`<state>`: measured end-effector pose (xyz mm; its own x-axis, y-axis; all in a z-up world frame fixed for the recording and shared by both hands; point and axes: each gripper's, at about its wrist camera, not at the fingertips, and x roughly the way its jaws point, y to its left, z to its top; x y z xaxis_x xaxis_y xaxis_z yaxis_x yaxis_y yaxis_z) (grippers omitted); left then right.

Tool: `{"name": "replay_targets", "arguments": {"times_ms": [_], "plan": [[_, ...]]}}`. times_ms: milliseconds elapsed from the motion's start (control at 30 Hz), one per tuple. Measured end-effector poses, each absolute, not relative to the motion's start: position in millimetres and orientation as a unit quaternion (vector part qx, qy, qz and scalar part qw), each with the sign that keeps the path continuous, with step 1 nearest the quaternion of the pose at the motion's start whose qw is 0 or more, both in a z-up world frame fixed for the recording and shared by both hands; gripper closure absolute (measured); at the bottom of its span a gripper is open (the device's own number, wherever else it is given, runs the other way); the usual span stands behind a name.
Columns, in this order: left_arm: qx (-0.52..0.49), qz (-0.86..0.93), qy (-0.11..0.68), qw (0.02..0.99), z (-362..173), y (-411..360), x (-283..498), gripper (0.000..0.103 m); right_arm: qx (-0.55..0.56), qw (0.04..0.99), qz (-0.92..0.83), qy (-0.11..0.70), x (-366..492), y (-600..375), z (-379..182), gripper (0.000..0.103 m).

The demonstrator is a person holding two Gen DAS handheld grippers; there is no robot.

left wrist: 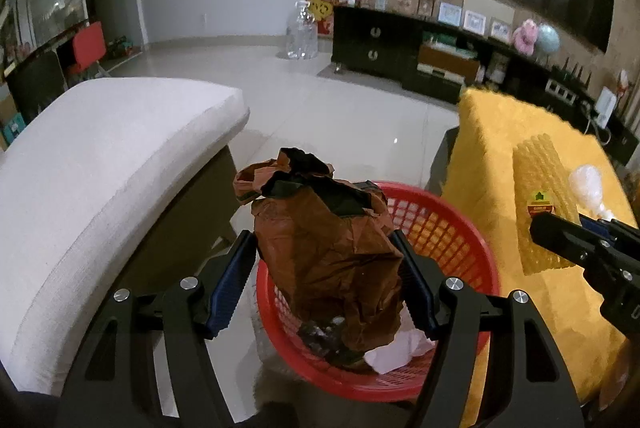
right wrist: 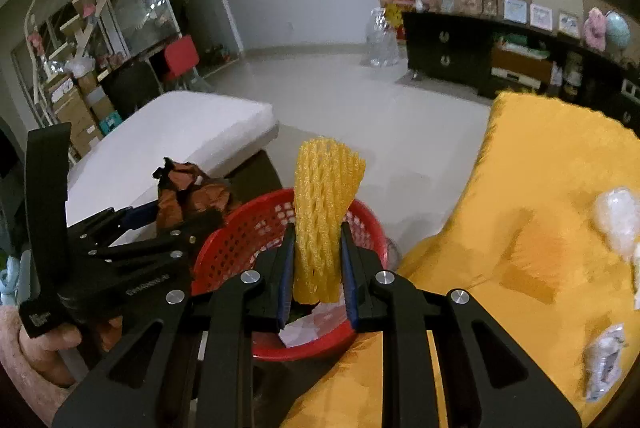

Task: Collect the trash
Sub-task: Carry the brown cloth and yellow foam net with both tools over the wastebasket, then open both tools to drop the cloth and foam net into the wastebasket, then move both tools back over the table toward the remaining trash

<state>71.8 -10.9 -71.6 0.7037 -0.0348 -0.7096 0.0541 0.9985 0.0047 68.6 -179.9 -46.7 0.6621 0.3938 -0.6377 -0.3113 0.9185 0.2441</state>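
My left gripper (left wrist: 324,248) is shut on a crumpled brown paper bag (left wrist: 320,232) and holds it over the red mesh basket (left wrist: 448,228). White paper (left wrist: 396,352) and dark scraps lie inside the basket. My right gripper (right wrist: 318,240) is shut on a yellow foam fruit net (right wrist: 324,203), held upright over the basket's near rim (right wrist: 240,228). The net also shows in the left wrist view (left wrist: 540,203), with the right gripper (left wrist: 576,240) at the right edge. The left gripper (right wrist: 132,224) and the bag (right wrist: 188,195) show at left in the right wrist view.
A yellow cloth (right wrist: 540,187) covers the surface at right, with white plastic wrap (right wrist: 618,216) and a clear wrapper (right wrist: 604,360) on it. A white cushioned seat (left wrist: 100,167) stands at left. A dark cabinet (left wrist: 400,47) lines the far wall across pale floor.
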Motion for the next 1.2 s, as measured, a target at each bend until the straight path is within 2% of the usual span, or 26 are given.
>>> {"name": "replay_targets", "arguments": {"times_ms": [367,400,500,600,1200], "plan": [[0.006,-0.013,0.411,0.911,-84.5,-8.1,84.4,0.036,0.065,0.885,0.208,0.412,78.9,-162.8,-75.7,0.080],[0.005,-0.015,0.412,0.911,-84.6,-8.1,83.7,0.035,0.064,0.884,0.210,0.414,78.8,-161.3,-76.0,0.078],[0.009,-0.016,0.410,0.912,-83.9,-8.8,82.2,0.028,0.065,0.881,0.211,0.418,78.2,-159.7,-77.2,0.060],[0.012,-0.015,0.405,0.914,-81.8,-8.0,80.7,0.024,0.068,0.882,0.207,0.418,76.4,-160.7,-77.1,0.052],[-0.015,-0.024,0.372,0.928,-65.0,-11.9,73.7,0.020,0.049,0.912,0.158,0.375,56.0,-183.0,-54.6,0.032]]}}
